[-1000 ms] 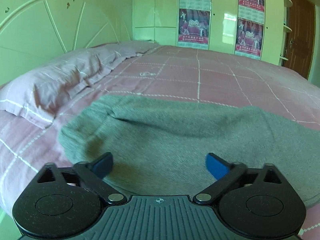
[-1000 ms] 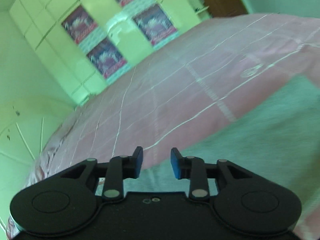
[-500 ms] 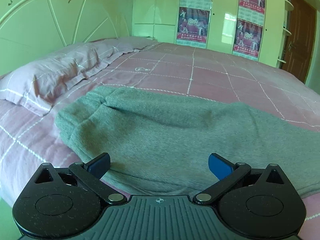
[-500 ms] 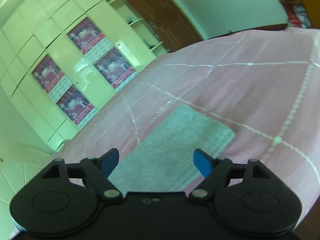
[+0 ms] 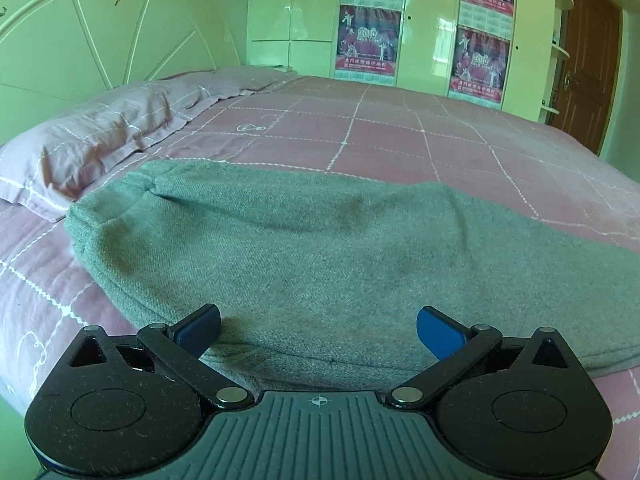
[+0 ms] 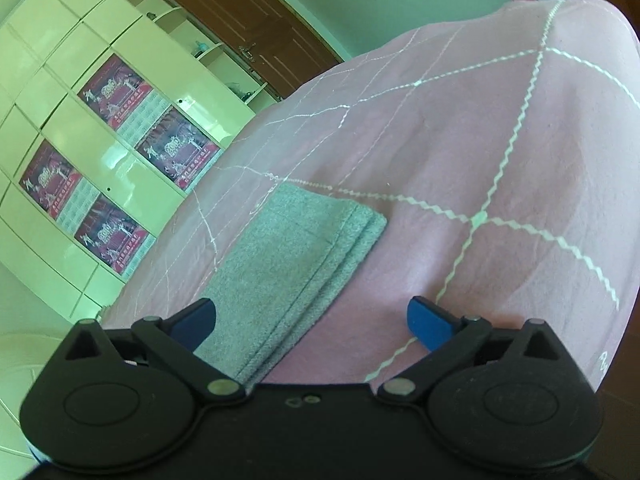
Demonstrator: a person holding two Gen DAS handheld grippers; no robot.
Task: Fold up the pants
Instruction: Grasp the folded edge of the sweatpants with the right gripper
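The grey pants (image 5: 320,248) lie flat along the near side of the bed (image 5: 400,132), one end close to the pillow (image 5: 100,140). The left tool (image 5: 318,330) hangs wide open over their near edge, holding nothing. The right tool (image 6: 310,320) is opening, its jaws spread above the hemmed leg end (image 6: 304,248), nothing pinched; bare pink bedspread stretches beyond.

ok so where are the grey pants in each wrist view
Left wrist: the grey pants fill the lower middle, spread wide across the pink bedspread.
Right wrist: only one leg end shows, lower centre-left.
Shared landmark: the posters on the cream wardrobe.
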